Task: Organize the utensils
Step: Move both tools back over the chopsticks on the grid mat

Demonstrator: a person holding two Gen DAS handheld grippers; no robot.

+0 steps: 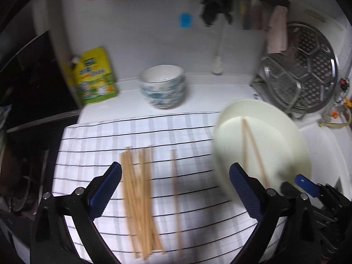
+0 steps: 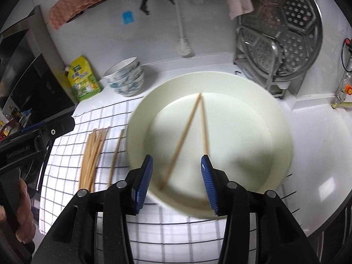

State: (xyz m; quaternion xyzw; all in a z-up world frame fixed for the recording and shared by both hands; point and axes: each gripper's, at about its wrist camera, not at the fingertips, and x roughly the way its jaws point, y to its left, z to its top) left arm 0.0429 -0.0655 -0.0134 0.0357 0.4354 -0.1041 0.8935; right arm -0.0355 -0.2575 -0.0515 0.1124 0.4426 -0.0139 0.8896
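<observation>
A bundle of several wooden chopsticks (image 1: 138, 200) lies on a white checked cloth (image 1: 105, 145), with a single chopstick (image 1: 175, 198) beside it to the right. A cream plate (image 2: 253, 114) on the cloth's right holds two chopsticks (image 2: 182, 138) crossed in a V. My left gripper (image 1: 176, 176) is open and empty above the bundle. My right gripper (image 2: 177, 165) is open and empty over the plate's near edge, its fingers either side of the two chopsticks' near ends. The bundle (image 2: 92, 151), the single chopstick (image 2: 116, 151) and the plate (image 1: 286, 132) show in both views.
Stacked patterned bowls (image 1: 162, 88) and a yellow-green refill pouch (image 1: 95, 77) stand behind the cloth. A metal steamer tray (image 1: 308, 70) leans on a rack at the back right. A white brush (image 2: 183, 46) hangs on the wall. A dark stove lies left.
</observation>
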